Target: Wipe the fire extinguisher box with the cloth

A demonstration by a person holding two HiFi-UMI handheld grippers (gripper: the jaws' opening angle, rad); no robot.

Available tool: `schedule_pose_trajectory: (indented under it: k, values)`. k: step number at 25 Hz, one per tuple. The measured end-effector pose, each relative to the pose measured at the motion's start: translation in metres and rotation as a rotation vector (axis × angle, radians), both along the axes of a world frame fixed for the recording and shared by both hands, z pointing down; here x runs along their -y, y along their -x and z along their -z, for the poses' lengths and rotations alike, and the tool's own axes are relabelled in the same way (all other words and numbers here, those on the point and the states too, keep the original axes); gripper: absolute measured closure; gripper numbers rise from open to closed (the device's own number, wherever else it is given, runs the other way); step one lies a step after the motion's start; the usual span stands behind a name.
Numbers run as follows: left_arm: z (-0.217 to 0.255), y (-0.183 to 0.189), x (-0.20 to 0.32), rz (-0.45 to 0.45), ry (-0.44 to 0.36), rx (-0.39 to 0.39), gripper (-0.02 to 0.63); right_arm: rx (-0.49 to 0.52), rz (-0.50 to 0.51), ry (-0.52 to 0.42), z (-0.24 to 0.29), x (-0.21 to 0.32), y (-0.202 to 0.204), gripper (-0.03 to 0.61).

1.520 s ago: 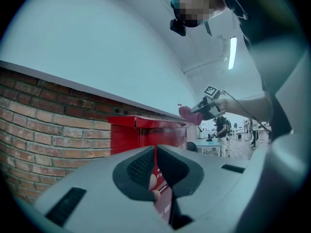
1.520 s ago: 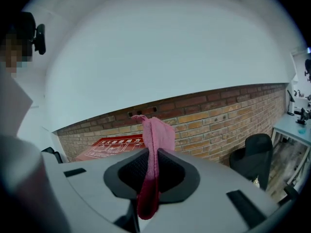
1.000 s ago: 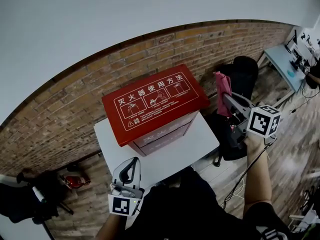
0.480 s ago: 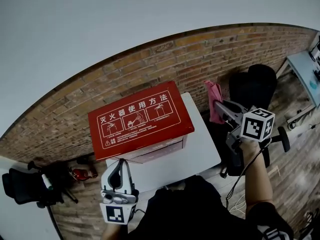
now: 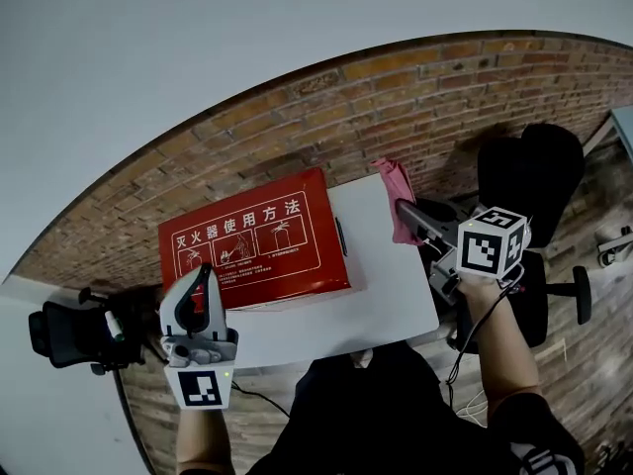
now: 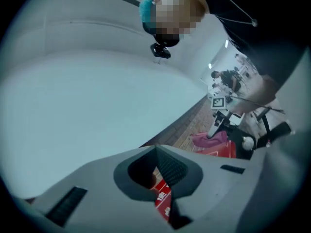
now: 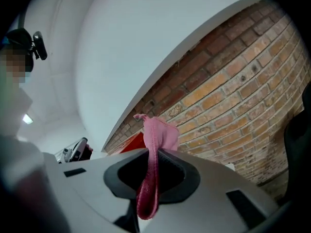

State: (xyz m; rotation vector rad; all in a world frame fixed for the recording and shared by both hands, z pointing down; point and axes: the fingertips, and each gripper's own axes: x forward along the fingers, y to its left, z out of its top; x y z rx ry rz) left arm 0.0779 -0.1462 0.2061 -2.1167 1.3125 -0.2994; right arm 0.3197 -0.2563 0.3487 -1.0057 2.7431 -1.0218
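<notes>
1. Brick wall [image 5: 475, 97] curves across the head view behind everything, with a pale plain wall above it.
2. White tabletop [image 5: 391, 285] stands in front of the brick; its right half is bare.
3. Red fire extinguisher box [image 5: 252, 240] sits on the left part of the tabletop, its back toward the wall. Its broad top faces up and carries white Chinese print and three small diagrams.
4. Black office chair [image 5: 534, 181] stands on the floor to the right of the tabletop, and a second dark chair [image 5: 64, 334] sits low at the left.
5. Right hand-held gripper [image 5: 406, 209] reaches in over the tabletop's right edge. Its jaws are clamped on the cloth, which runs up between them in the right gripper view.
6. Left hand-held gripper [image 5: 201, 277] points up at the box's near left corner. Its jaws are pressed together with nothing between them; whether it touches the box I cannot tell.
7. Pink cloth [image 5: 396, 191] sticks up bunched from the right jaws near the tabletop's far right corner, apart from the box, with bare tabletop between them.
</notes>
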Motion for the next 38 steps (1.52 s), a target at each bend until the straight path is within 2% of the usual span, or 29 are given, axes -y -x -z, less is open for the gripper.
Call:
schedule_pose_trajectory:
  k: [3,6,12,14,19,26,29,34,36,38]
  values:
    - [-0.008,-0.011,0.031,-0.001,-0.005,0.178,0.589,0.027,0.026,0.011,-0.01,0.007,0.011,0.517]
    - [-0.019,-0.017,0.062,0.012,0.02,0.318,0.589,0.058,0.037,0.018,-0.015,0.012,0.022,0.517]
    - [-0.061,-0.028,0.103,0.037,0.102,0.566,0.589,0.102,0.074,0.085,-0.029,0.019,0.046,0.517]
    - [-0.069,-0.029,0.11,0.035,0.114,0.616,0.589,0.102,0.098,0.107,-0.033,0.02,0.058,0.517]
    - [-0.075,-0.027,0.118,0.059,0.171,0.641,0.589,0.093,0.166,0.14,-0.037,0.02,0.084,0.517]
    - [-0.08,-0.034,0.113,0.057,0.183,0.65,0.589,0.192,0.248,0.196,-0.024,0.019,0.109,0.517]
    - [-0.084,-0.036,0.114,0.047,0.23,0.667,0.589,0.271,0.279,0.257,-0.021,0.021,0.108,0.517]
    - [-0.092,-0.037,0.114,0.037,0.286,0.687,0.589,0.508,0.338,0.399,-0.013,0.025,0.109,0.517]
    - [-0.094,-0.037,0.114,0.034,0.301,0.693,0.589,0.53,0.336,0.414,-0.014,0.025,0.111,0.517]
    - [-0.095,-0.039,0.115,0.027,0.316,0.704,0.589,0.497,0.323,0.391,-0.014,0.025,0.11,0.517]
